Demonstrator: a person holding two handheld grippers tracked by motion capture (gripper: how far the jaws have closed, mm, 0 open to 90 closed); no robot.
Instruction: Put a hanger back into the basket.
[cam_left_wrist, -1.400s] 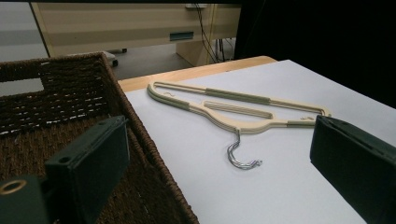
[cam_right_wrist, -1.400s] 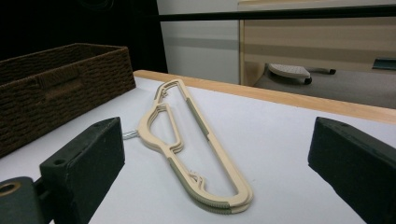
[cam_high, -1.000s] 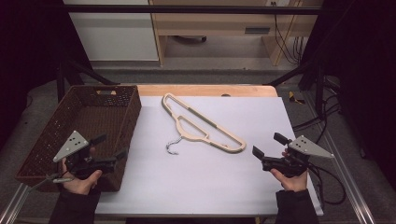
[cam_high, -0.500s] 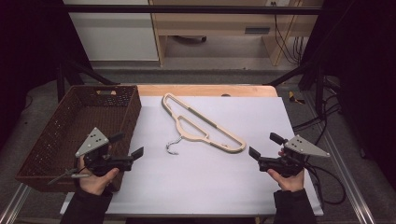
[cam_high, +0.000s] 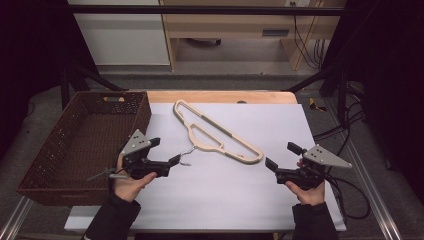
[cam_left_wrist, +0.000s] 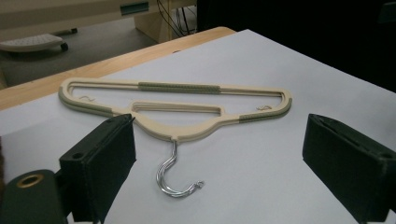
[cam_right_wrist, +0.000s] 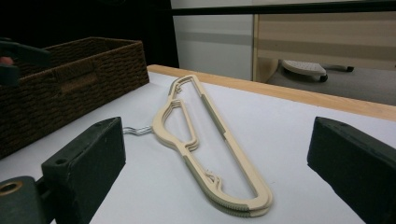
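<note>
At the near left of the white table sheet (cam_high: 280, 130), my left gripper (cam_high: 176, 159) has come off the rim of the dark brown woven basket (cam_high: 75, 145) and now sits out over the sheet, jaws spread wide and holding nothing. Half a second ago it was short of the bent chrome wire hook (cam_left_wrist: 175, 175); now its tips are just beside that hook, which lies between the jaws in the left gripper view. The stack of cream plastic hangers with grey-green grip strips (cam_high: 217, 132) lies flat and slanting across the middle of the sheet, to the right of the basket. My right gripper (cam_high: 270, 164) has hardly shifted, near the hangers' far end, also gaping and empty. I judge the approach nearly done: closing on the hook or neck comes next.
</note>
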